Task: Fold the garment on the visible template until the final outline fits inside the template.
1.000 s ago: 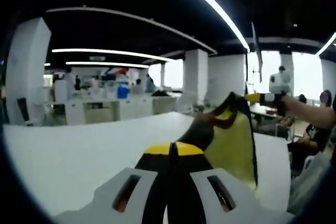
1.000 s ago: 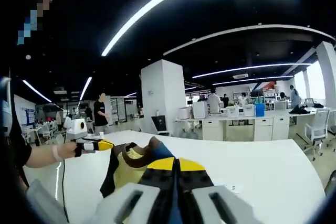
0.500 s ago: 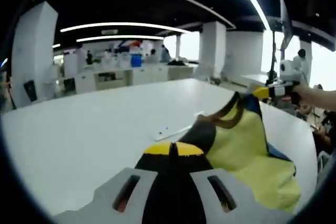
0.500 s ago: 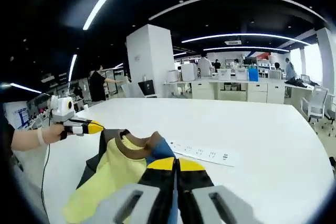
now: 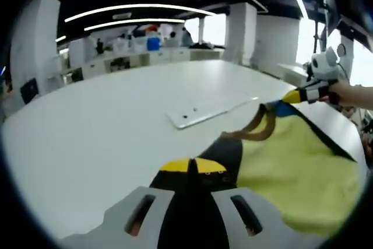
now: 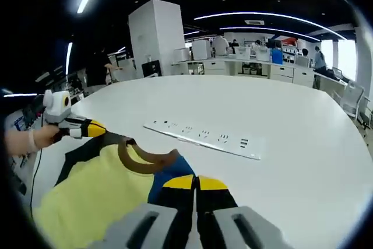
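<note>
The left gripper [image 5: 189, 170], its yellow-tipped jaws pressed together on a black shoulder of the shirt [image 5: 291, 173], rises from the bottom of the left gripper view. The yellow shirt, trimmed in black with a brown collar [image 5: 256, 129], stretches away to the right over the white table [image 5: 87, 138]. At the far shoulder the right gripper [image 5: 294, 95], held in a hand [image 5: 349, 93], pinches a blue patch of cloth. A flat white power strip [image 5: 213, 111] lies on the table just beyond the collar. The two grips at opposite shoulders appear meant to keep the shirt spread wide and taut as it is laid out flat.

In the right gripper view, the right gripper [image 6: 195, 185] is clamped shut on the shirt's [image 6: 93, 193] blue shoulder patch, jaws meeting with cloth between them. The brown collar [image 6: 143, 154] curves between the two grips. The left gripper [image 6: 96, 127], in a hand [image 6: 26, 138], holds the opposite black shoulder at the left. The power strip [image 6: 204, 138] lies on the table [image 6: 303, 144] just past the collar. No template outline can be made out in either view, and folding looks not yet begun.
</note>
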`<state>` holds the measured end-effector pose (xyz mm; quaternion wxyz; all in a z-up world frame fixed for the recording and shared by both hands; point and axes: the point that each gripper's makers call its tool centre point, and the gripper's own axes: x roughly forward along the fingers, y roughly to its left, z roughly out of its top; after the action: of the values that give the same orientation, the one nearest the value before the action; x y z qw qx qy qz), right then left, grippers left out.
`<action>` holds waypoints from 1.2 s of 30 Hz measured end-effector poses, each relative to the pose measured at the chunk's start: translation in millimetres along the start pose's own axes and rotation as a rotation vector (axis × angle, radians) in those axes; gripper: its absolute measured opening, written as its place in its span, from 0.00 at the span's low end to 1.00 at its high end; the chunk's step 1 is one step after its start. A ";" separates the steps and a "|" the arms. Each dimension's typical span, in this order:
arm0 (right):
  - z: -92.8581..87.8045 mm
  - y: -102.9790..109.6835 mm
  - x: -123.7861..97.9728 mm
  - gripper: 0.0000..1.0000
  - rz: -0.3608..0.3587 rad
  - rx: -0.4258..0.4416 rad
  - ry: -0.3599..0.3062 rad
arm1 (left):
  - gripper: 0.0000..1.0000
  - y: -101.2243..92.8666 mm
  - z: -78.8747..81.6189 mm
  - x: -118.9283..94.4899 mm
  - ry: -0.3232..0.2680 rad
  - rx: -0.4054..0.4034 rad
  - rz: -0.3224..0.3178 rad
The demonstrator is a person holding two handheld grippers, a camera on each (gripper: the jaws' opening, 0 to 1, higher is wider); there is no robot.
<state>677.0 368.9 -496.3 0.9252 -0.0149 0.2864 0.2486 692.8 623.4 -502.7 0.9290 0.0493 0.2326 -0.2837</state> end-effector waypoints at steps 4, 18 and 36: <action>-13.0 -4.5 5.8 0.00 -0.017 -0.011 0.036 | 0.00 4.7 -5.8 16.1 0.026 0.009 -0.001; -25.7 -6.5 7.9 0.00 -0.032 -0.009 0.076 | 0.00 1.9 -16.3 19.7 0.066 0.039 -0.009; -10.9 12.5 -7.2 0.42 0.007 -0.015 0.030 | 0.39 -17.3 3.8 8.5 0.012 0.090 -0.059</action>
<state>660.4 374.7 -500.1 0.9197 -0.0245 0.2985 0.2537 691.0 603.8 -502.5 0.9155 0.0858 0.2268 -0.3209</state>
